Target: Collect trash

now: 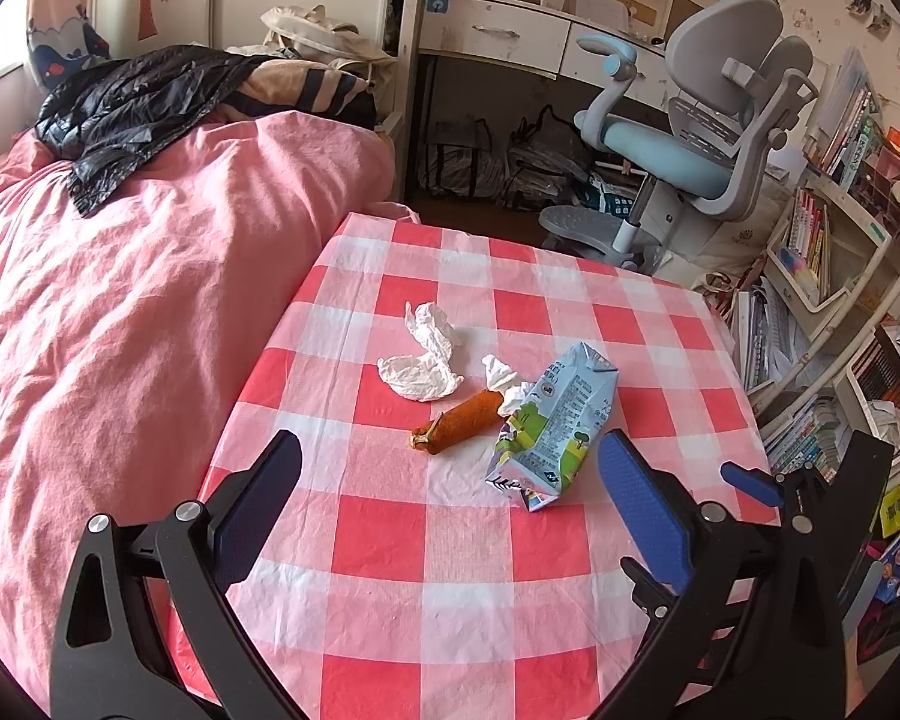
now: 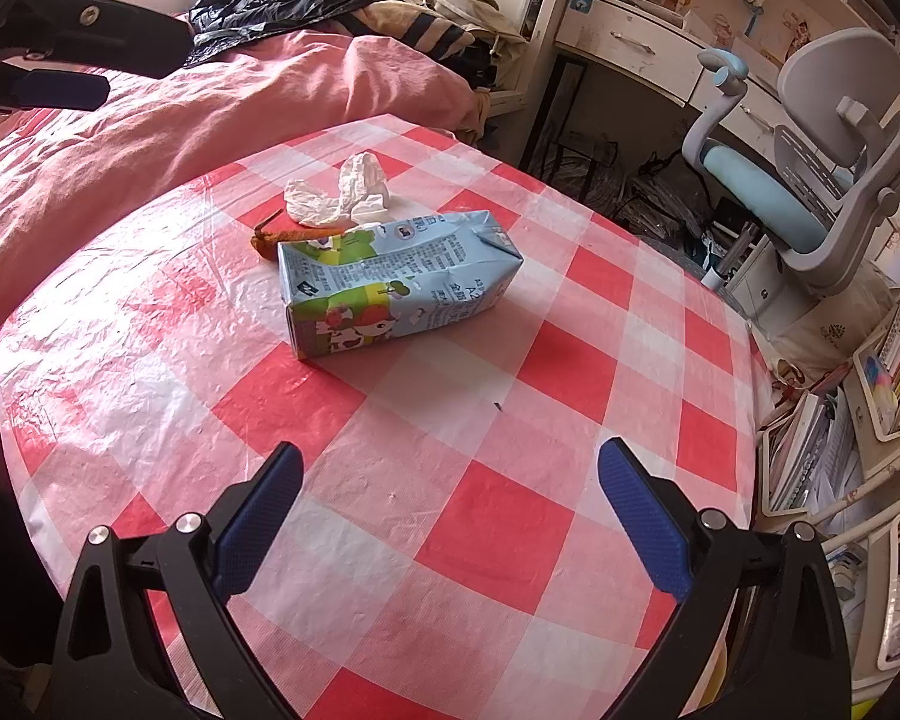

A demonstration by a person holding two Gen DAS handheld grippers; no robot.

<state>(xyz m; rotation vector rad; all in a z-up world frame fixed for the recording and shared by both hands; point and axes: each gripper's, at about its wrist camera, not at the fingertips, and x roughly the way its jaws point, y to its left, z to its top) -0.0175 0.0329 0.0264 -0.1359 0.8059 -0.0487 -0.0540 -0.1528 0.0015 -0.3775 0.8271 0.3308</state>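
A crushed blue milk carton [image 1: 555, 426] [image 2: 393, 282] lies on its side on the red-and-white checked table [image 1: 450, 570] [image 2: 510, 480]. Beside it lie an orange sausage-like wrapper [image 1: 456, 420] [image 2: 291, 237] and crumpled white tissues [image 1: 423, 357] [image 2: 342, 192]. My left gripper [image 1: 450, 468] is open just short of the carton and the wrapper, nothing between its fingers. My right gripper [image 2: 450, 480] is open over bare cloth, well short of the carton. The right gripper's blue fingers [image 1: 750, 480] show at the right in the left wrist view.
A bed with a pink duvet [image 1: 120, 300] [image 2: 150, 120] borders the table on the left, a black jacket [image 1: 132, 102] on it. A grey-blue desk chair [image 1: 690, 138] [image 2: 822, 180] and a white desk [image 1: 510, 36] stand beyond. Bookshelves [image 1: 840, 240] [image 2: 870, 390] crowd the right side.
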